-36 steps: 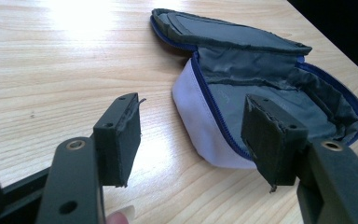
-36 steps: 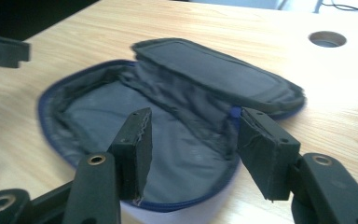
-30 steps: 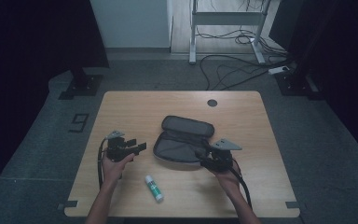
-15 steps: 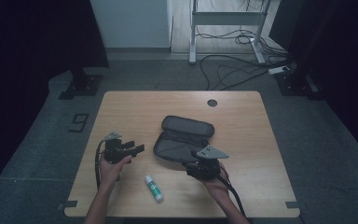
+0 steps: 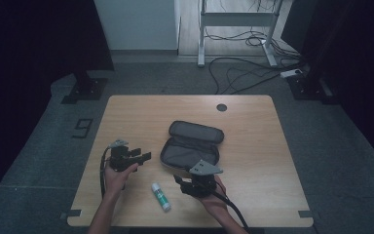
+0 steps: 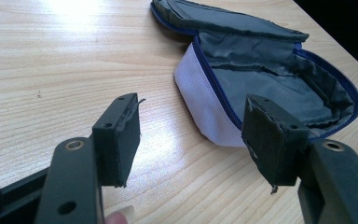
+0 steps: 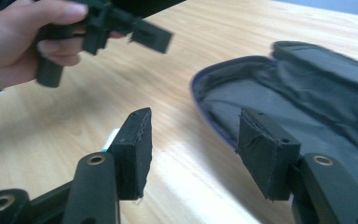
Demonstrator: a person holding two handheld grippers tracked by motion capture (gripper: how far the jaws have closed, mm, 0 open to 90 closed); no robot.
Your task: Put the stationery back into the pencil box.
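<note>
An open grey pouch (image 5: pixel 187 153) with a blue zip lies unzipped at the middle of the wooden table (image 5: pixel 253 126). A white and green glue stick (image 5: pixel 160 196) lies near the front edge. My left gripper (image 5: pixel 145 157) hovers left of the pouch, open and empty; in the left gripper view the left gripper (image 6: pixel 193 112) points at the pouch (image 6: pixel 270 84). My right gripper (image 5: pixel 179 181) sits just in front of the pouch, beside the glue stick, open. In the right gripper view the right gripper (image 7: pixel 198 119) holds nothing, and the glue stick's end (image 7: pixel 112 139) peeks from behind one jaw.
A black round grommet (image 5: pixel 221 107) sits near the table's far edge. Beyond the table are floor cables (image 5: pixel 243 73) and a metal desk frame (image 5: pixel 202 34). The other hand with its gripper (image 7: pixel 107 23) shows at the upper left of the right gripper view.
My right gripper has moved left and nearer the front edge, from beside the pouch toward the glue stick. The left gripper has stayed put.
</note>
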